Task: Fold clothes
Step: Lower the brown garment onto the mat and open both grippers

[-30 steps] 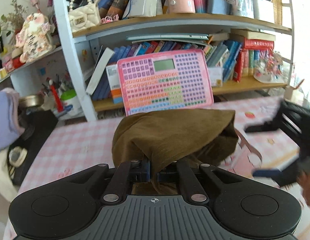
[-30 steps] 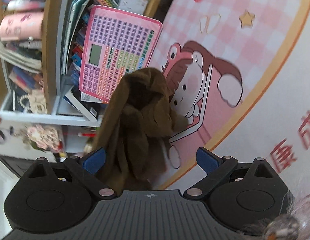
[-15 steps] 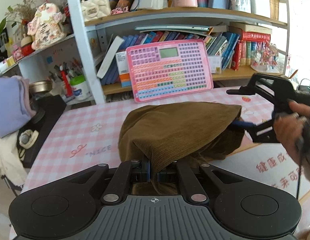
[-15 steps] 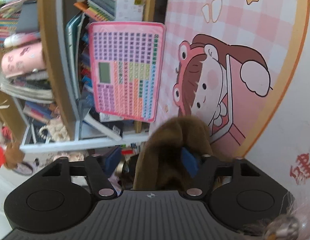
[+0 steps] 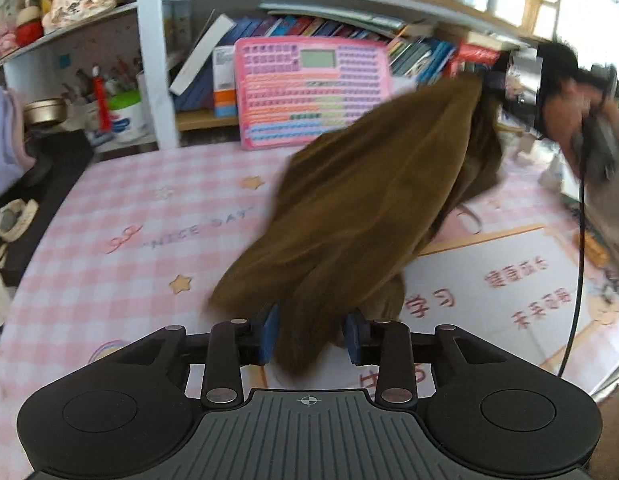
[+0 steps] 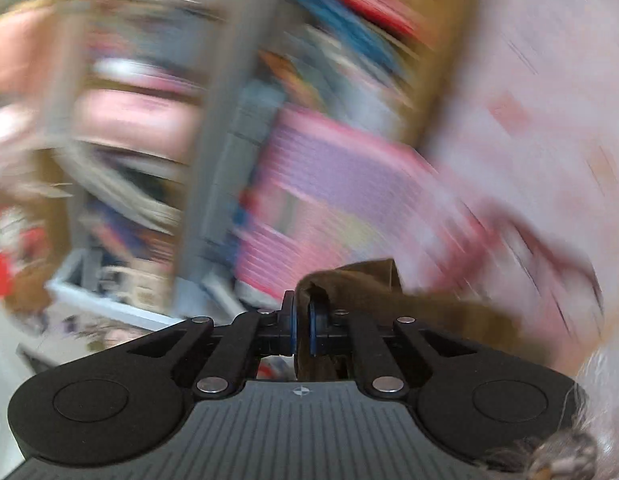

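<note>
A brown corduroy garment (image 5: pixel 369 200) hangs stretched above the pink checked table (image 5: pixel 129 248). Its near end passes between the blue pads of my left gripper (image 5: pixel 311 334), whose jaws stand apart; the cloth lies loose between them. Its far end rises to my right gripper (image 5: pixel 497 92), held in a hand at the upper right. In the blurred right wrist view my right gripper (image 6: pixel 303 330) is shut on an edge of the brown garment (image 6: pixel 389 292).
A pink toy keyboard (image 5: pixel 313 88) leans against the bookshelf (image 5: pixel 153 60) at the table's back edge. A white printed mat (image 5: pixel 509 280) lies at the right. A black bag (image 5: pixel 49 172) and lilac cloth (image 5: pixel 5 132) sit at the left.
My right gripper closed on the garment's far end and swung it up and to the right, stretching the cloth. My left gripper's jaws opened from their grip on the near end.
</note>
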The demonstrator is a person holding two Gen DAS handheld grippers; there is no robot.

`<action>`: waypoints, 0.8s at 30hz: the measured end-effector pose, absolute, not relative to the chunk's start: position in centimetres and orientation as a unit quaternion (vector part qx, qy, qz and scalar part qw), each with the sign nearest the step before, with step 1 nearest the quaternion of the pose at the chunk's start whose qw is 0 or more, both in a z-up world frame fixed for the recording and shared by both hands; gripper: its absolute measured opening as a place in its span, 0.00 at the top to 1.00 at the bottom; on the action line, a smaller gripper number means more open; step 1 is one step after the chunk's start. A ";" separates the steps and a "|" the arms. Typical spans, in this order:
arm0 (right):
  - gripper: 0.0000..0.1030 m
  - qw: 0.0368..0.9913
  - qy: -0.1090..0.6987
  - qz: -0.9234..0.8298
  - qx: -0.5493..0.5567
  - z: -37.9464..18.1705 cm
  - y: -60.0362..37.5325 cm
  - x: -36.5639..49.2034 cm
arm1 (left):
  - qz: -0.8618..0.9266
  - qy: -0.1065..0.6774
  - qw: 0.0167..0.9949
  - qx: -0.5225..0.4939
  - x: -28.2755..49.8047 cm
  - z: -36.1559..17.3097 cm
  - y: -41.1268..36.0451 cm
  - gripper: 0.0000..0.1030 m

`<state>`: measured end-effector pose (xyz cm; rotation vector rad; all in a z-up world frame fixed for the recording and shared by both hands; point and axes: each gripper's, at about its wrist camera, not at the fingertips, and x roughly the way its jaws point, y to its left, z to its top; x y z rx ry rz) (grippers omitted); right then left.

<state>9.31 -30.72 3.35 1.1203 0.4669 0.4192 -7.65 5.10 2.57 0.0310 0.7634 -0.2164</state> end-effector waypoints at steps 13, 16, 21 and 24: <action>0.94 0.854 0.301 0.423 0.027 9.7 -13.2 4.7 | -0.049 0.328 0.942 -0.054 -6.8 3.4 11.8 0.66; 0.94 0.785 0.437 0.435 -0.054 0.7 -7.9 1.8 | -0.045 0.334 0.940 -0.057 -6.5 2.9 12.6 0.66; 0.92 0.741 0.524 0.420 -0.025 -5.8 -5.5 -0.8 | -0.042 0.348 0.935 -0.060 -6.4 2.0 13.3 0.66; 0.89 0.741 0.525 0.418 -0.014 -5.6 -4.8 -1.1 | -0.041 0.353 0.933 -0.061 -6.2 1.6 13.6 0.66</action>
